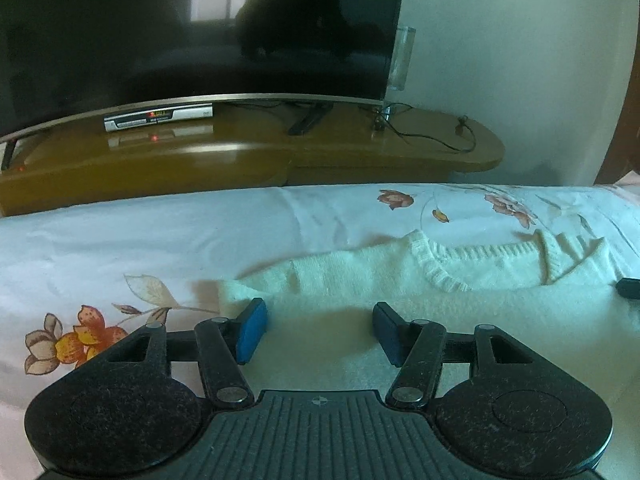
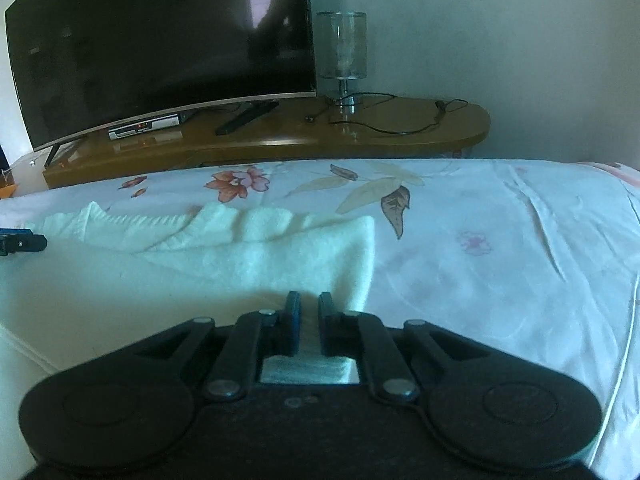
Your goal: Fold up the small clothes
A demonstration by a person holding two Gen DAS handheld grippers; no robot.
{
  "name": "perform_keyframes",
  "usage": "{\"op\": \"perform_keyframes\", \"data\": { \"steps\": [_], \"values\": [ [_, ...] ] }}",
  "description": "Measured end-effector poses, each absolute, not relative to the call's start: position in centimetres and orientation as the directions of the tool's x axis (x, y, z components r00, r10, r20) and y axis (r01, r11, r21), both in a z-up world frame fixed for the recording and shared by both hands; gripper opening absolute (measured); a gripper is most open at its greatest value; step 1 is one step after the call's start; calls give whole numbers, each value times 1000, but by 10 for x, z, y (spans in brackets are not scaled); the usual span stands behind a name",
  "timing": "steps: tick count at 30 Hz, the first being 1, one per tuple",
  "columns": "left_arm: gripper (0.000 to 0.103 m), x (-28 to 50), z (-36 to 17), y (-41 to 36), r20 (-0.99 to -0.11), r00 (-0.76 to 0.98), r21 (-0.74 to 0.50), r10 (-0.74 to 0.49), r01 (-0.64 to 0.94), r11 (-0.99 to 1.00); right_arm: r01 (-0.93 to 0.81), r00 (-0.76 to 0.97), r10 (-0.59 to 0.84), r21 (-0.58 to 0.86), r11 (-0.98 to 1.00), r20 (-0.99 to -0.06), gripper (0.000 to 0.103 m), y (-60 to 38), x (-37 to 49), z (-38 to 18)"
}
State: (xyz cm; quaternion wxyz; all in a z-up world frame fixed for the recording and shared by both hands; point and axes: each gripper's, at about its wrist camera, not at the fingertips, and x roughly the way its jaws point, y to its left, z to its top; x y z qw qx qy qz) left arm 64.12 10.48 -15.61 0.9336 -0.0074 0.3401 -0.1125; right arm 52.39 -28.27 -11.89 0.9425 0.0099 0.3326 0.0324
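A small white knit sweater (image 1: 400, 280) lies flat on the floral bedsheet (image 1: 120, 248), its ribbed neckline toward the far side. My left gripper (image 1: 320, 334) is open, its blue pads just above the sweater's near left part with a sleeve ahead. In the right wrist view the sweater (image 2: 248, 252) fills the left half. My right gripper (image 2: 309, 320) is shut on a fold of the sweater near its right edge. The left gripper's tip (image 2: 22, 243) shows at the left edge of that view.
Beyond the bed's far edge stands a wooden TV stand (image 1: 280, 156) with a large dark TV (image 1: 192, 28), a set-top box (image 1: 158, 117), a glass lamp (image 2: 342, 46) and cables. Bare floral sheet (image 2: 500, 240) extends to the right of the sweater.
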Motion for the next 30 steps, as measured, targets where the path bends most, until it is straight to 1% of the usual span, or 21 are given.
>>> {"op": "perform_keyframes", "data": {
  "steps": [3, 5, 6, 7, 8, 9, 10, 12, 13, 14, 15, 16, 17, 19, 22, 23, 24, 26, 30],
  "values": [
    [59, 631, -153, 101, -626, 758, -31, -182, 209, 977, -57, 783, 64, 31, 998, -619, 8, -284, 525, -120],
    [59, 615, -147, 103, -602, 789, 43, -123, 186, 982, -70, 789, 66, 18, 997, -611, 8, -285, 525, -121],
    [59, 610, -143, 103, -593, 798, 56, -109, 176, 983, -64, 789, 57, 10, 998, -612, 9, -285, 524, -118],
    [59, 603, -139, 103, -583, 805, 58, -111, 177, 983, -53, 792, 45, 6, 999, -609, 18, -284, 519, -111],
    [59, 597, -136, 100, -584, 803, 57, -121, 189, 980, -63, 811, 51, -1, 998, -582, 19, -282, 511, -103],
    [59, 593, -135, 96, -588, 798, 60, -132, 206, 977, -84, 823, 67, -4, 996, -564, 18, -280, 504, -98],
    [59, 590, -136, 90, -596, 790, 69, -139, 223, 972, -93, 816, 78, 3, 996, -573, 19, -278, 501, -96],
    [59, 583, -141, 80, -615, 778, 100, -130, 240, 966, -134, 800, 111, 5, 991, -589, 16, -272, 497, -97],
    [59, 579, -143, 77, -618, 777, 117, -122, 244, 963, -155, 798, 118, -11, 988, -591, 18, -269, 493, -99],
    [60, 576, -146, 77, -616, 780, 127, -108, 234, 964, -186, 782, 129, -32, 982, -610, 13, -265, 490, -103],
    [65, 573, -147, 81, -614, 782, 111, -105, 218, 970, -203, 768, 116, -68, 977, -630, 13, -262, 489, -109],
    [71, 571, -147, 84, -615, 782, 103, -97, 201, 974, -209, 771, 87, -121, 970, -631, 13, -261, 485, -115],
    [73, 569, -148, 86, -614, 784, 102, -90, 192, 976, -219, 785, 81, -152, 964, -615, 13, -264, 479, -118],
    [74, 566, -148, 91, -618, 781, 83, -86, 174, 981, -203, 791, 73, -148, 968, -607, 13, -272, 475, -117],
    [74, 562, -149, 91, -619, 782, 85, -69, 155, 984, -163, 798, 72, -99, 982, -598, 21, -281, 470, -108],
    [74, 562, -149, 89, -618, 783, 89, -62, 148, 985, -155, 808, 77, -84, 984, -585, 33, -282, 466, -105],
    [74, 561, -149, 89, -619, 784, 90, -55, 140, 986, -152, 814, 88, -65, 986, -575, 38, -284, 463, -104],
    [74, 562, -149, 88, -621, 783, 87, -44, 124, 988, -162, 808, 98, -58, 985, -582, 35, -284, 460, -108],
    [75, 560, -150, 86, -620, 784, 91, -35, 117, 989, -159, 797, 97, -52, 986, -596, 37, -289, 459, -120]
  ]
}}
